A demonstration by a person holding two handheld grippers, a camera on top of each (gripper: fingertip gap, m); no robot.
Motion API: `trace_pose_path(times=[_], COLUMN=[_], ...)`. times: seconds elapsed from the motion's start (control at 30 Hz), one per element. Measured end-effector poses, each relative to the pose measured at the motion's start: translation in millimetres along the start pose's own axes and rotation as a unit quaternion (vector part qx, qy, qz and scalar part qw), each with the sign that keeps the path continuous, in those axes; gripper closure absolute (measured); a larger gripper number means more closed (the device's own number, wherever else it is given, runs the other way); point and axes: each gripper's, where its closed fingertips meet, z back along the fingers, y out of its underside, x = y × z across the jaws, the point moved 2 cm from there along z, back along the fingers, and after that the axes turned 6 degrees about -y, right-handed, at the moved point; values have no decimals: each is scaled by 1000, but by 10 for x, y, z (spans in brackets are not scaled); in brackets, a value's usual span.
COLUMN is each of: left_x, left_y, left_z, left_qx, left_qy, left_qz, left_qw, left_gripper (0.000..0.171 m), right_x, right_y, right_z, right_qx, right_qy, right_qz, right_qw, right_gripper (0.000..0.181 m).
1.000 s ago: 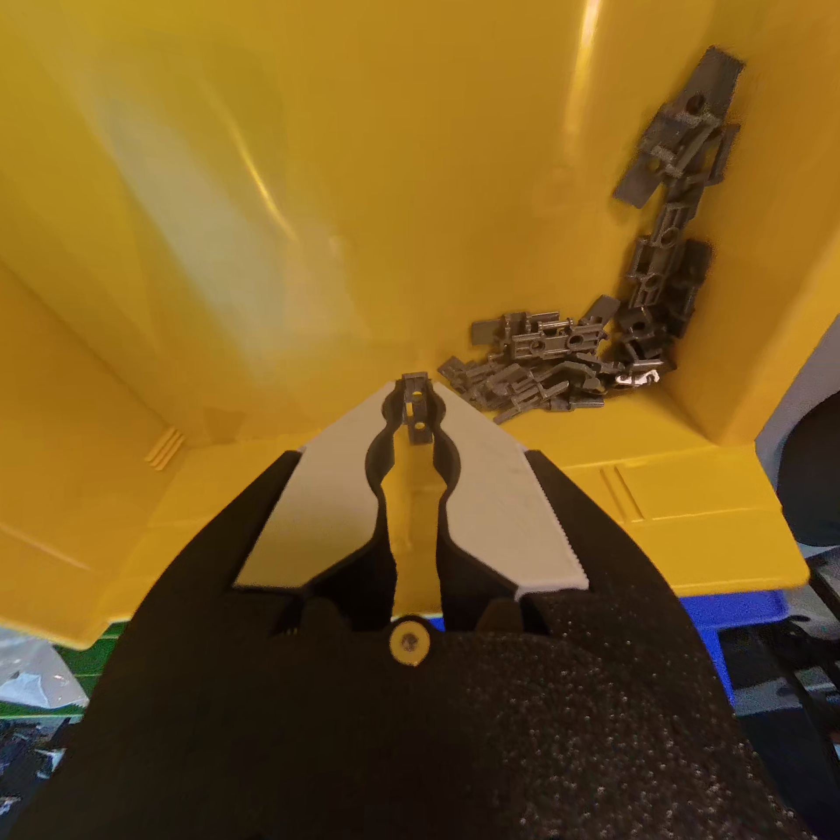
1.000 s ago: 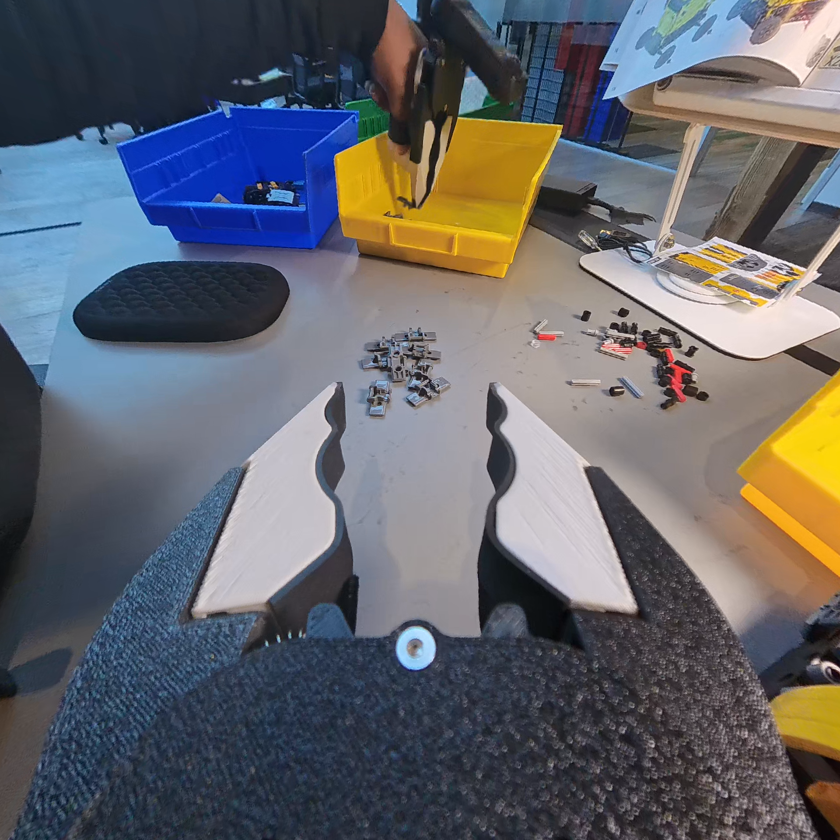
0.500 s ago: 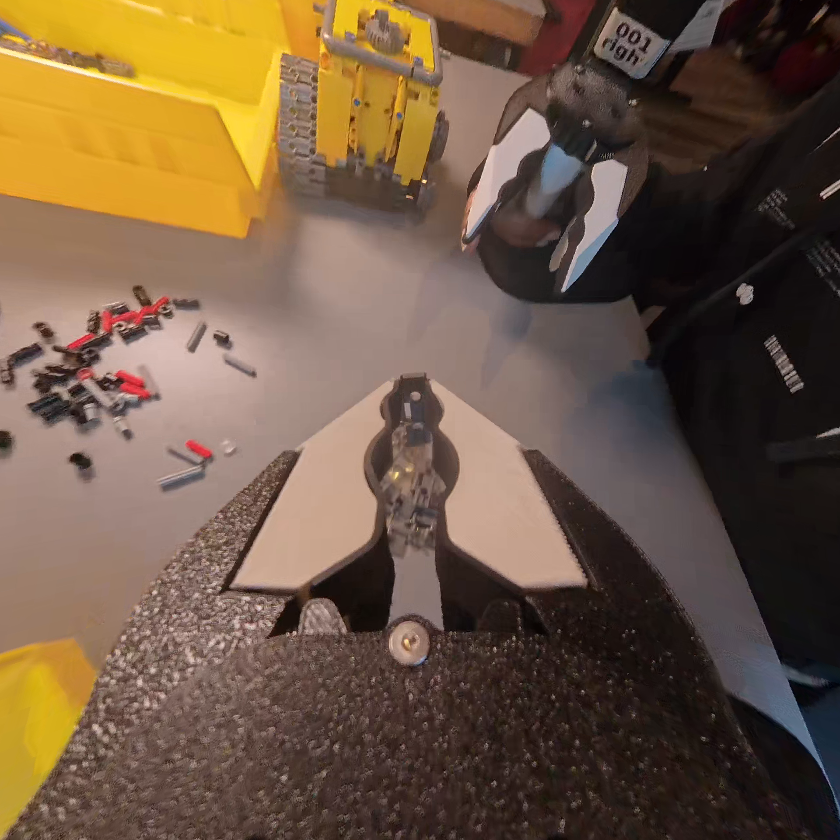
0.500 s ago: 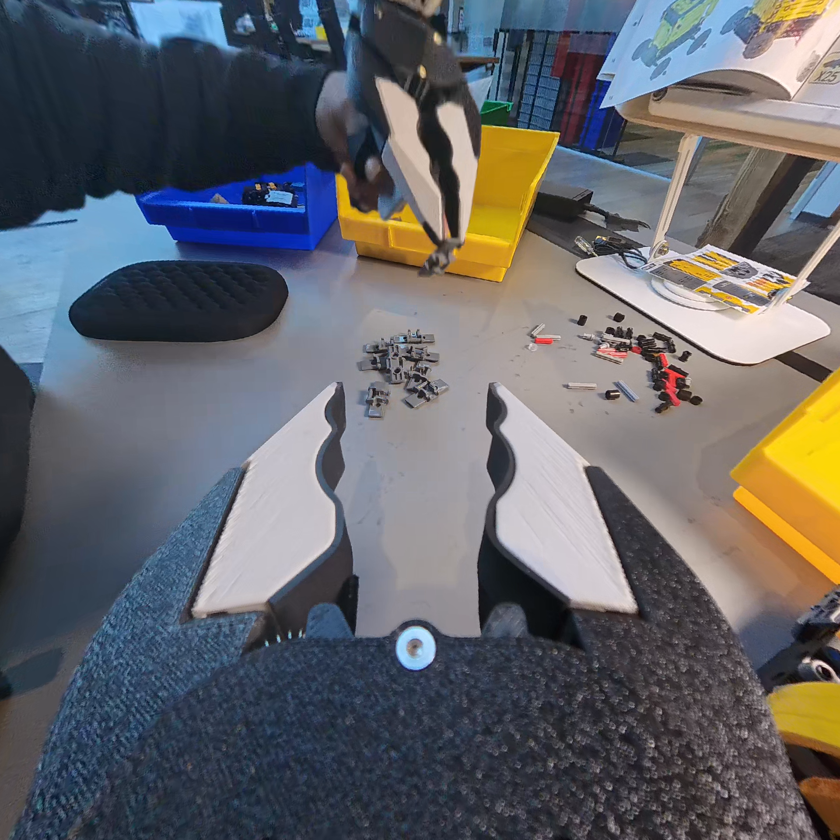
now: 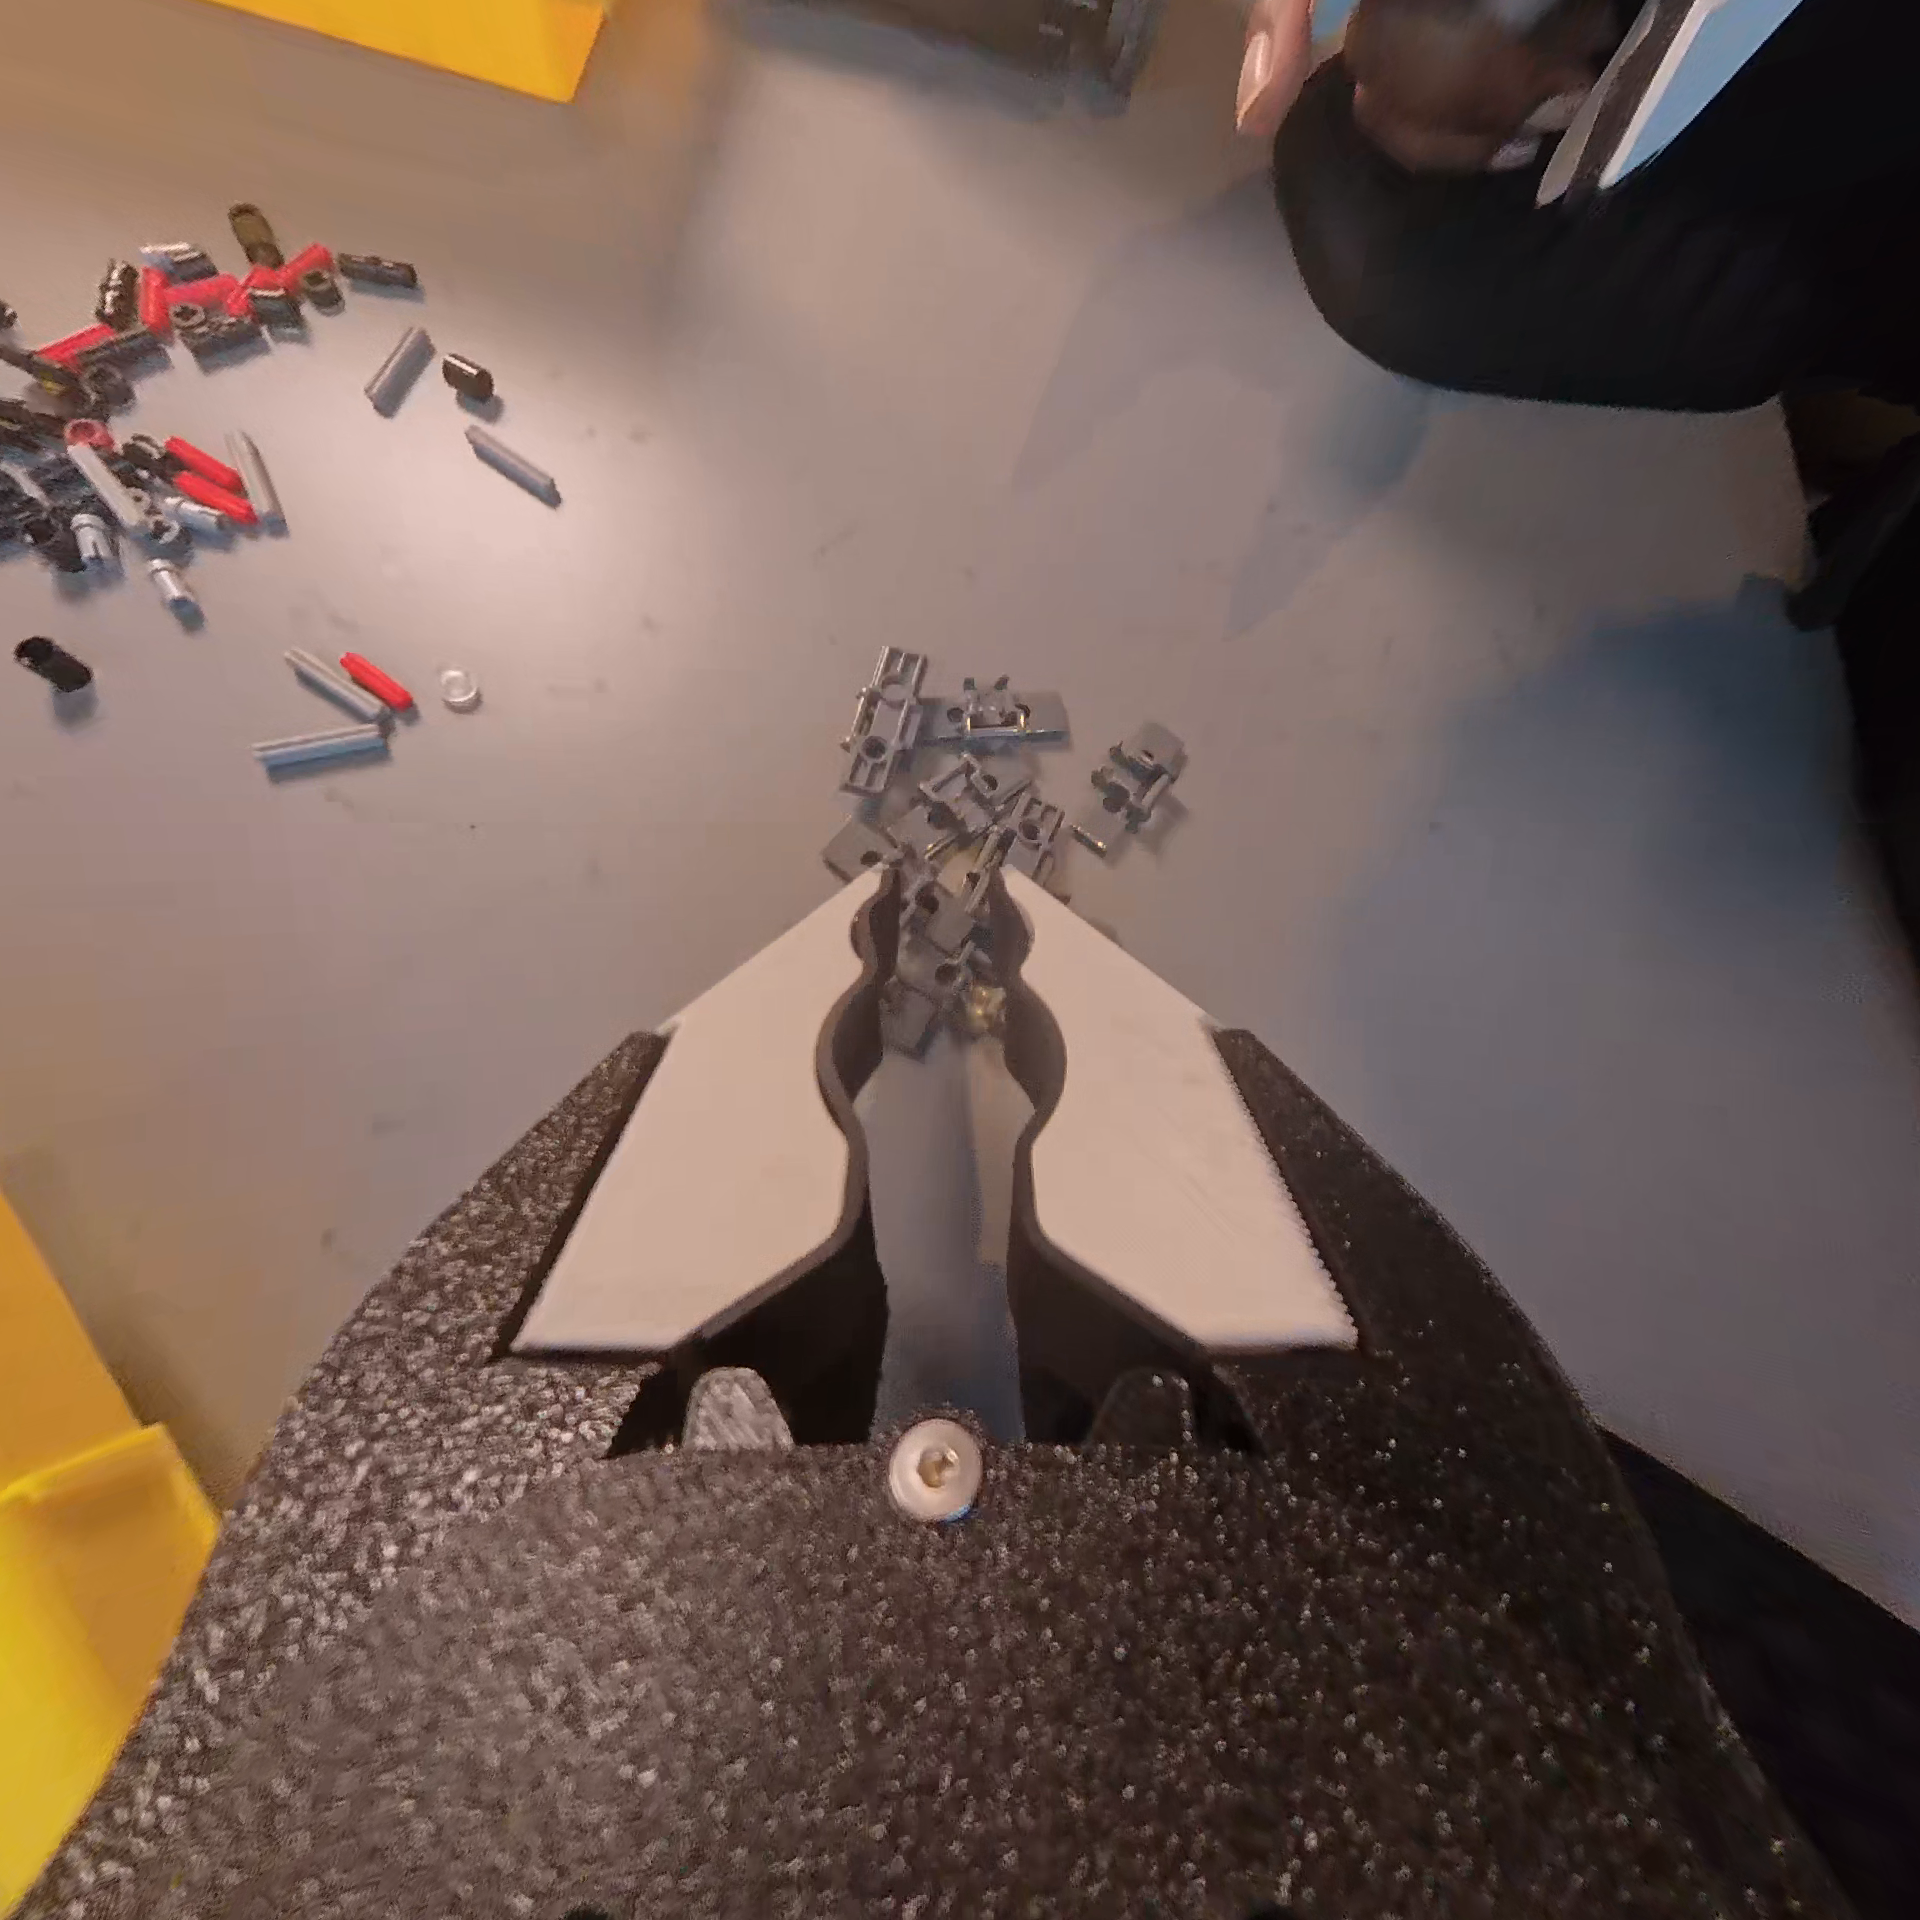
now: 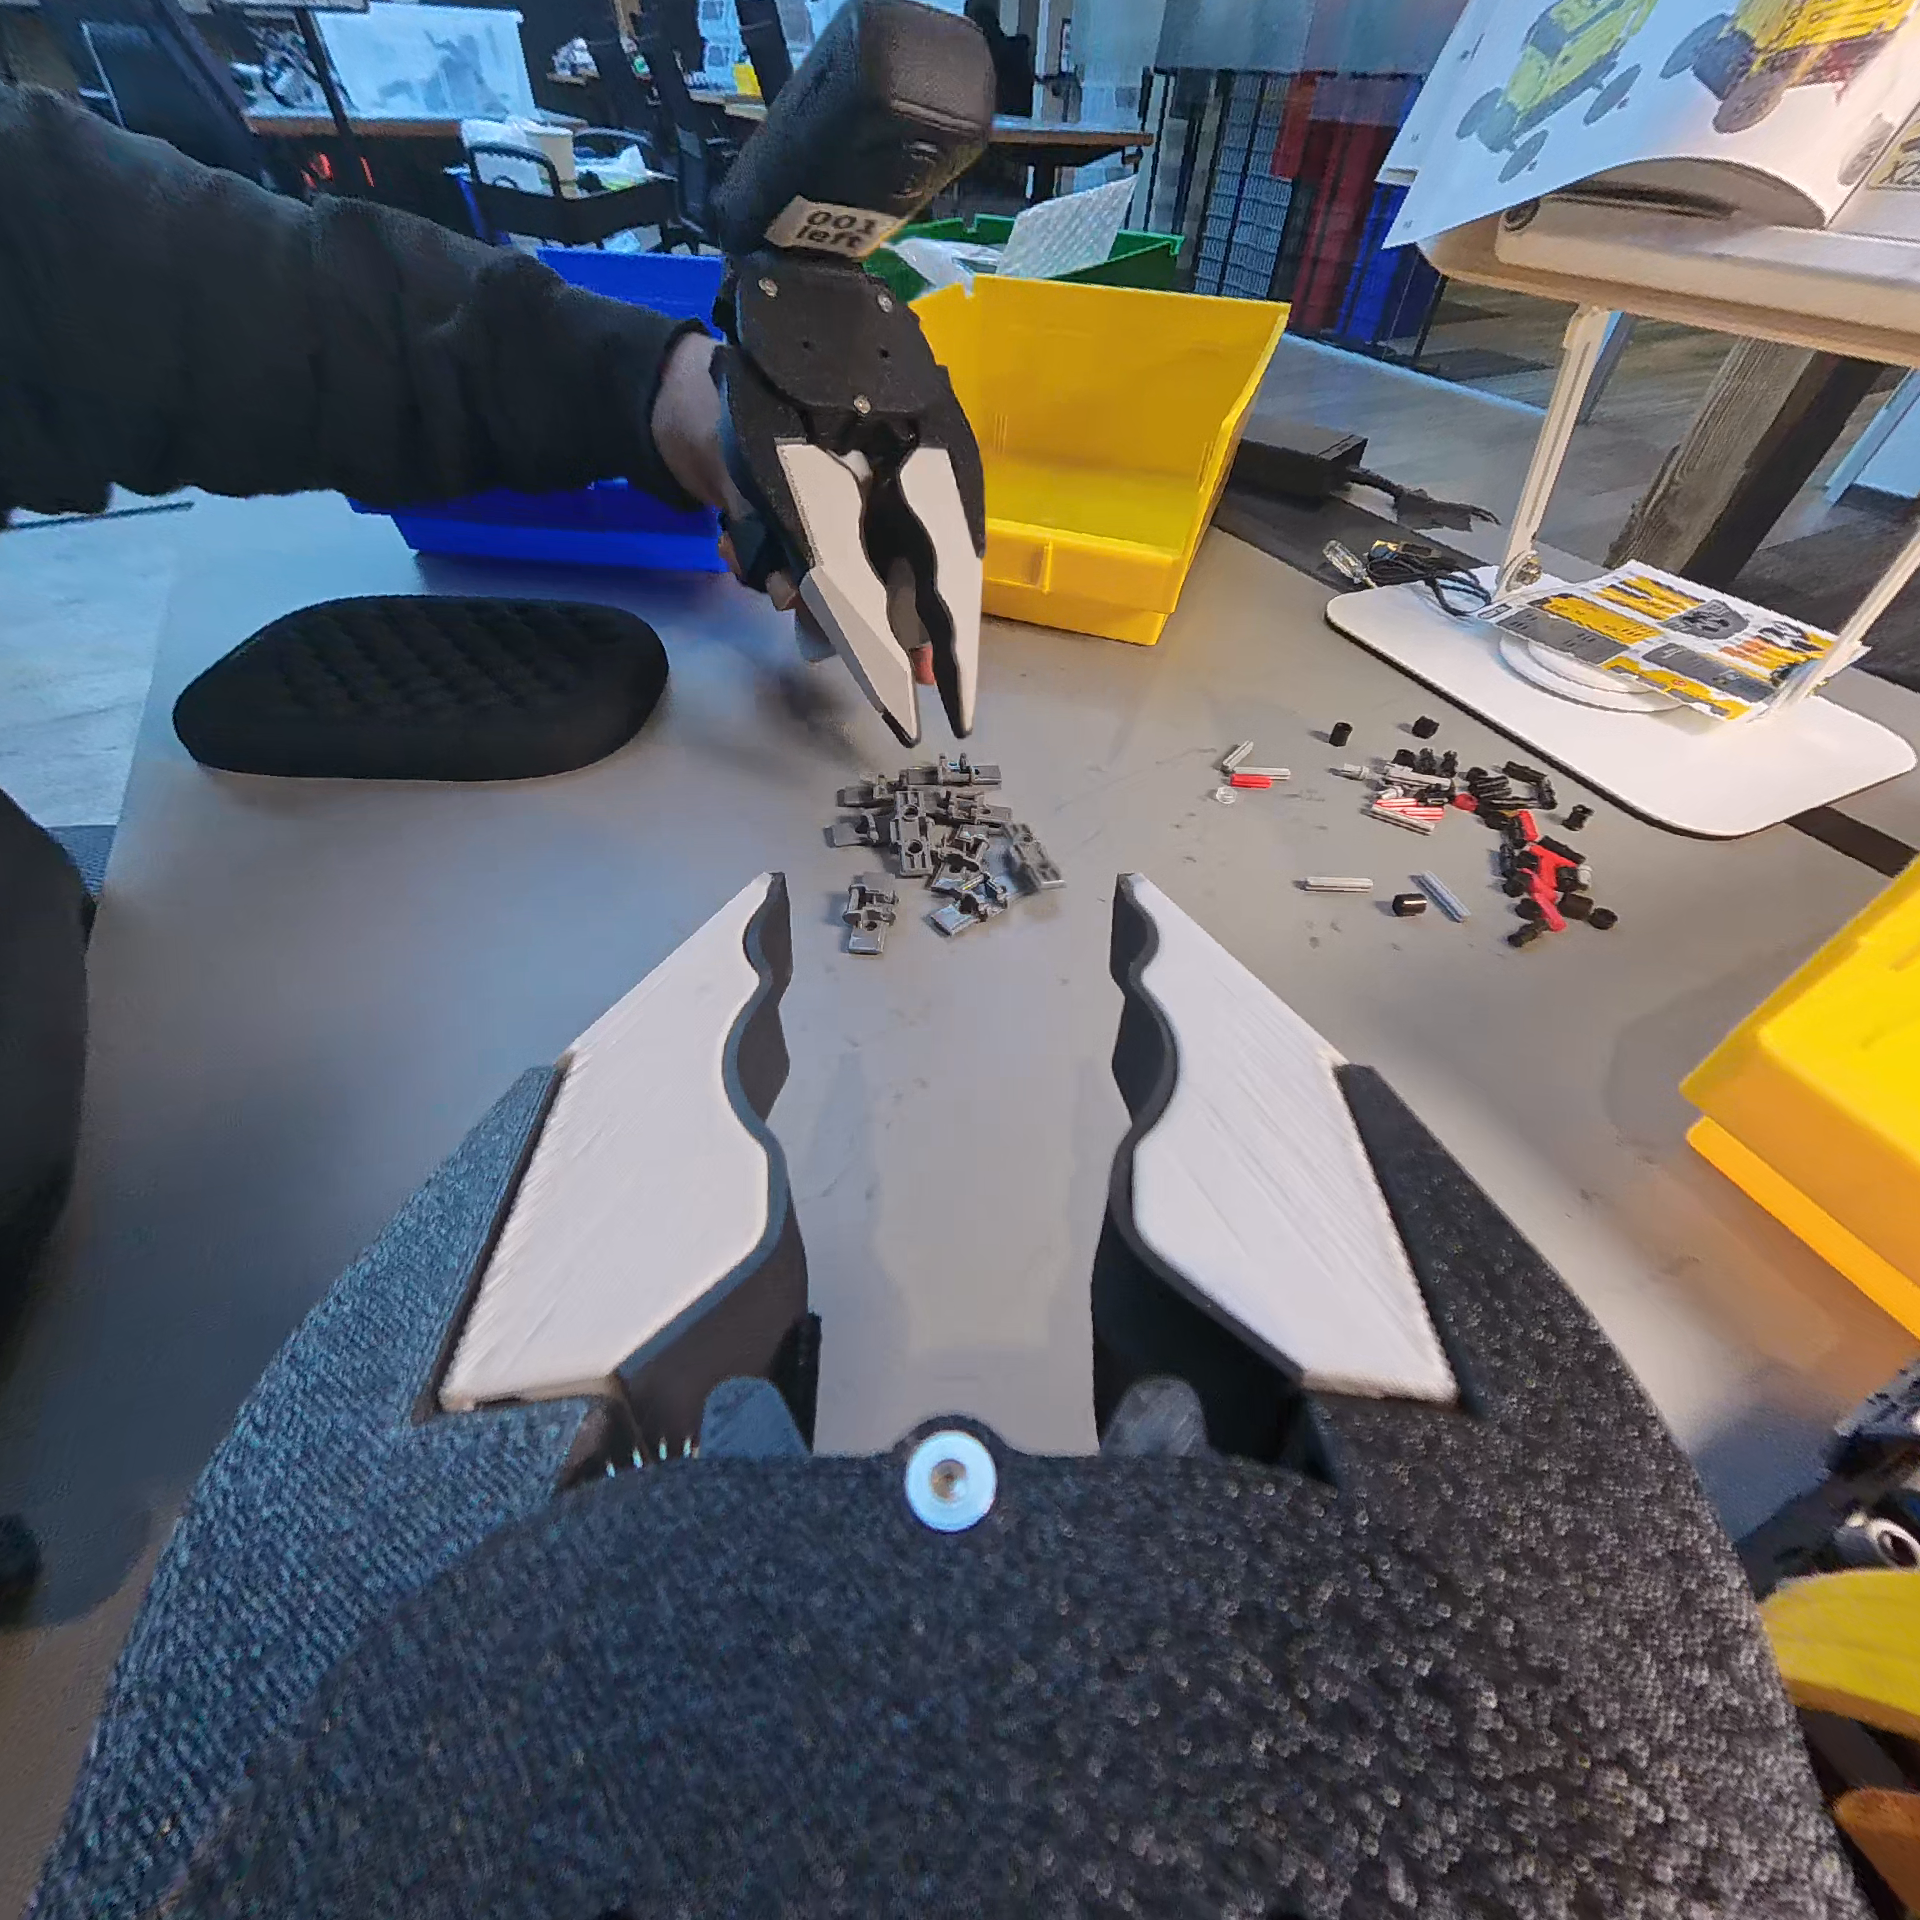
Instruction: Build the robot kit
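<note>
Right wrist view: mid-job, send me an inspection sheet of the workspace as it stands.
Surface: grey table, scuffed, dry.
Job's things: pile of grey pieces loose at the table's centre.
Clutter: small red, black and grey pins scattered to the right of the pile.
Grippers: left gripper points down just above the pile's far edge, tips narrowly apart, nothing seen between them; right gripper wide open, empty, near side of the pile.
Cables: black cable behind the yellow bin.
Surroundings: blue bin, black pad, white booklet stand, second yellow bin at the right edge.
</note>
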Motion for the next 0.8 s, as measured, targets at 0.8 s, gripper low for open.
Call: trace_pose_path(times=[0.8], left_x=[1587], left_y=[1373], left_z=[1519], left_qx=[466], left_qy=[-125], left_qz=[112], left_qw=[869], left_gripper=[146], right_x=[-13], right_y=[-11], right_z=[16], right_qx=[-7], right_qy=[0], right_qz=[-7], right_qw=[1000], right_gripper=[119])
